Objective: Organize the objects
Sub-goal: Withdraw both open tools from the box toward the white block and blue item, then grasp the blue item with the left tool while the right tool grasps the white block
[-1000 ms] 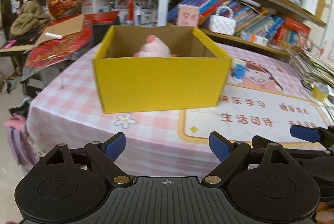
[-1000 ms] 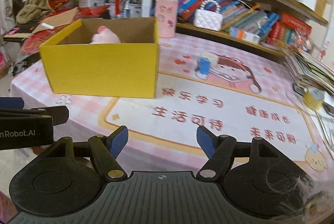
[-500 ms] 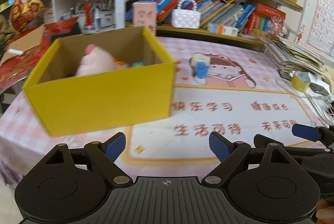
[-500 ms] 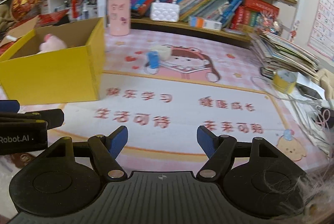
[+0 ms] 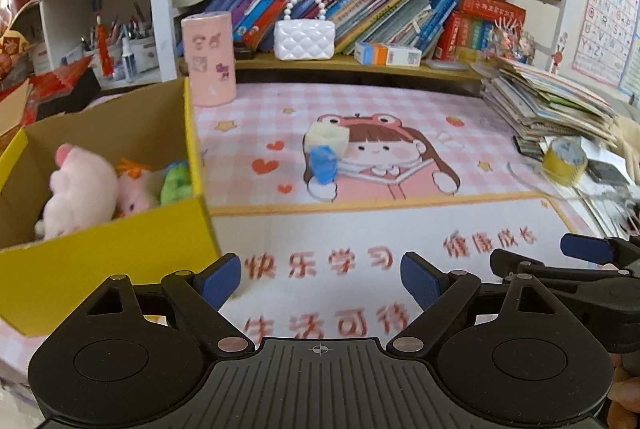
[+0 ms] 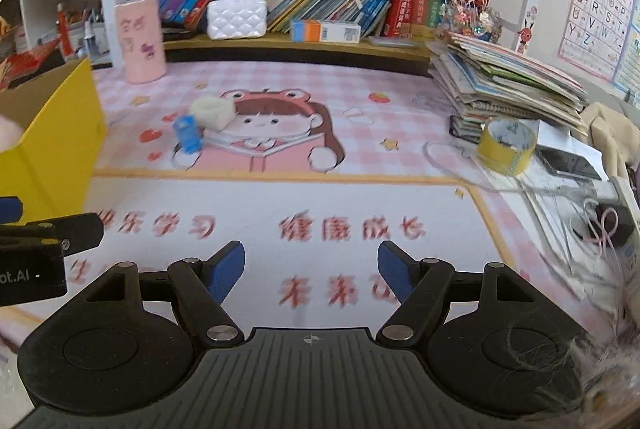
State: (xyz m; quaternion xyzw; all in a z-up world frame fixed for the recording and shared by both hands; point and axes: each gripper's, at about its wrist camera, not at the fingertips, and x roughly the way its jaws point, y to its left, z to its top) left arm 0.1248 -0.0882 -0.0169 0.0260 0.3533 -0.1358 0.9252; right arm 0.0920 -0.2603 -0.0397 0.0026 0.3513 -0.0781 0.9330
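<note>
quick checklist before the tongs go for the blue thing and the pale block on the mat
1. Left tongs open with nothing between them: ok.
2. Right tongs open with nothing between them: ok.
3. Small blue object on the mat, nothing lying in front of it: ok.
4. Pale block right behind the blue object; touching or apart: cannot tell.
5. Yellow box open-topped; floor space beside the plush toys: cannot tell.
6. Tape roll far to the right of both objects: ok.
</note>
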